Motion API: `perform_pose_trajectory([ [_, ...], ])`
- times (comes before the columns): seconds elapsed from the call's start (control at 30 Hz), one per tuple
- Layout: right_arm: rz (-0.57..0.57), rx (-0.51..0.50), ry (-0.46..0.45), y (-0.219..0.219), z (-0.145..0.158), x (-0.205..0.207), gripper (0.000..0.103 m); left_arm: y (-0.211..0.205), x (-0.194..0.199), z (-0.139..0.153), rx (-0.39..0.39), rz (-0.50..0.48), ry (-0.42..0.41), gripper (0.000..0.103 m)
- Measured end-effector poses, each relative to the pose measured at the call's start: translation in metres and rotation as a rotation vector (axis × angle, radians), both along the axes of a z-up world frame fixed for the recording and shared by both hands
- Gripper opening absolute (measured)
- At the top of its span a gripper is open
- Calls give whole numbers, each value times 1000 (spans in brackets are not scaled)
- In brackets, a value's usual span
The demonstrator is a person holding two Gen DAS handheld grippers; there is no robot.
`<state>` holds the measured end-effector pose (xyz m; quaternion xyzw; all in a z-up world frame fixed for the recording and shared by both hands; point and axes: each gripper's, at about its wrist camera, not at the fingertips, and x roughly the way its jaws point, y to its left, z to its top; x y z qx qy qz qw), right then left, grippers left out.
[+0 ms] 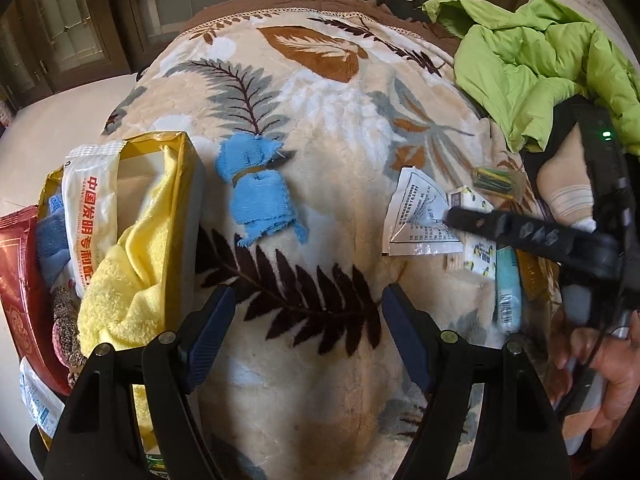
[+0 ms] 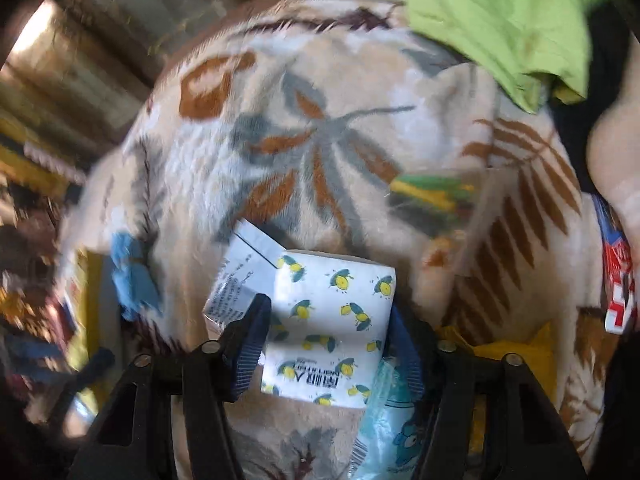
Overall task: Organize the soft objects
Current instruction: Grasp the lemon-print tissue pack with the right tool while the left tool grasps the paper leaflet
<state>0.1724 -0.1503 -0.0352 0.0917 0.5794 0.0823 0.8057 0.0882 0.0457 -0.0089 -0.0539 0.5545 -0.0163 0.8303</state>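
At the far left of the left wrist view, a yellow box (image 1: 188,184) sits on the leaf-patterned blanket (image 1: 320,128), its open top crowded with a white packet printed in red characters (image 1: 94,208), a yellow towel (image 1: 128,272), a blue cloth (image 1: 52,240) and a knitted piece in pink and grey (image 1: 66,320); a red box (image 1: 16,272) lies against its outer side. The left gripper (image 1: 308,312) hovers over the blanket just right of the yellow box with its fingers (image 1: 208,332) spread wide and nothing between them. Ahead of it, near the box, a frayed blue rag (image 1: 256,188) lies bunched on the blanket. Further right is a white printed sachet (image 1: 420,216), and beside it the tissue pack with a yellow-and-green print (image 1: 482,256) and a light blue packet (image 1: 508,292). The right gripper (image 1: 472,218) reaches in over these from the right edge, a hand (image 1: 600,368) behind it. A small bundle of green and yellow sticks (image 1: 494,179) lies beyond, and a green jacket (image 1: 540,56) is heaped at the far right corner. In the blurred right wrist view, the right gripper (image 2: 326,336) has its fingers (image 2: 250,352) narrowed against both sides of the tissue pack (image 2: 332,312), which rests on the blanket (image 2: 280,120) with the white printed sachet (image 2: 244,268) just left of it and the light blue packet (image 2: 388,432) at its near right corner.
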Motion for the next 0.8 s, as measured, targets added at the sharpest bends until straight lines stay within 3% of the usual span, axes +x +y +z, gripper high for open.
perform_pose_trajectory([
  [0.2,8,33,-49,-18,8,-18,54,-7,8,0,12,-26,-2,76],
  [0.53,-39,129,-23,-52,8,-34,54,-56,64,-13,-19,-125,40,76],
  [0.8,-64,167,4,-61,-4,-37,54,-88,91,-39,54,-198,116,77],
])
